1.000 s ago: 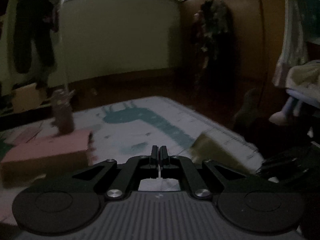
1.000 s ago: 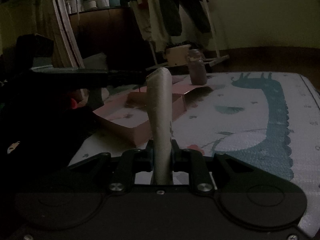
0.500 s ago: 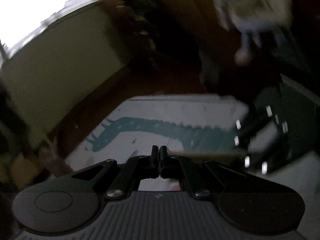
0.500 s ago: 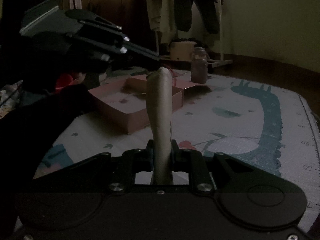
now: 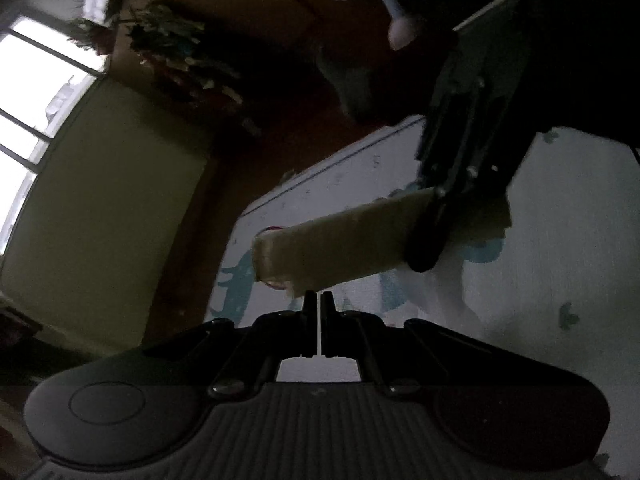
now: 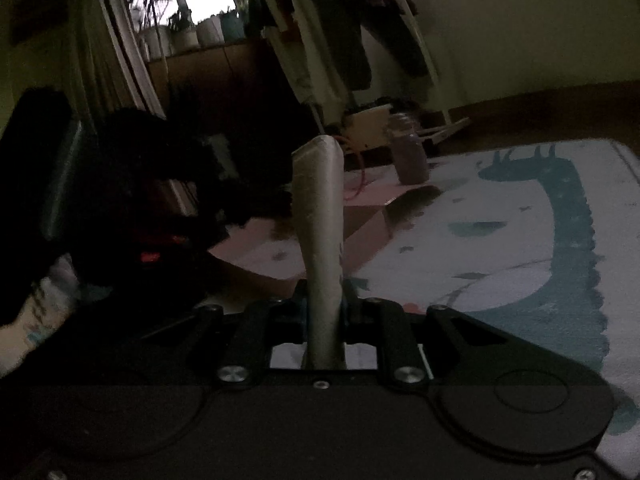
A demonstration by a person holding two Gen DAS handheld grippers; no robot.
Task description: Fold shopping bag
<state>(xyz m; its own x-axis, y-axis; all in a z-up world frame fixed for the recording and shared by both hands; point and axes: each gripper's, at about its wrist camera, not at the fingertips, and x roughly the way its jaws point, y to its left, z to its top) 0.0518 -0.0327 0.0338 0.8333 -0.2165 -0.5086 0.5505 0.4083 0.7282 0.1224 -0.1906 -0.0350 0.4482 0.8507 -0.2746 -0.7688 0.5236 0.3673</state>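
the right gripper (image 6: 323,308) clamps the rolled shopping bag (image 5: 344,244) near one end, its long axis lying crosswise just ahead of the empty, closed left gripper (image 5: 318,304), above the play mat (image 5: 560,240).

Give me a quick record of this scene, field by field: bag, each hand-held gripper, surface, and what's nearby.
bag: rolled bag, tan, a tight bundle held off the mat
right hand-held gripper: shut on the rolled bag
left hand-held gripper: shut, holding nothing, tips just short of the bag
surface: play mat with a teal giraffe print
nearby: open pink box, purple jar
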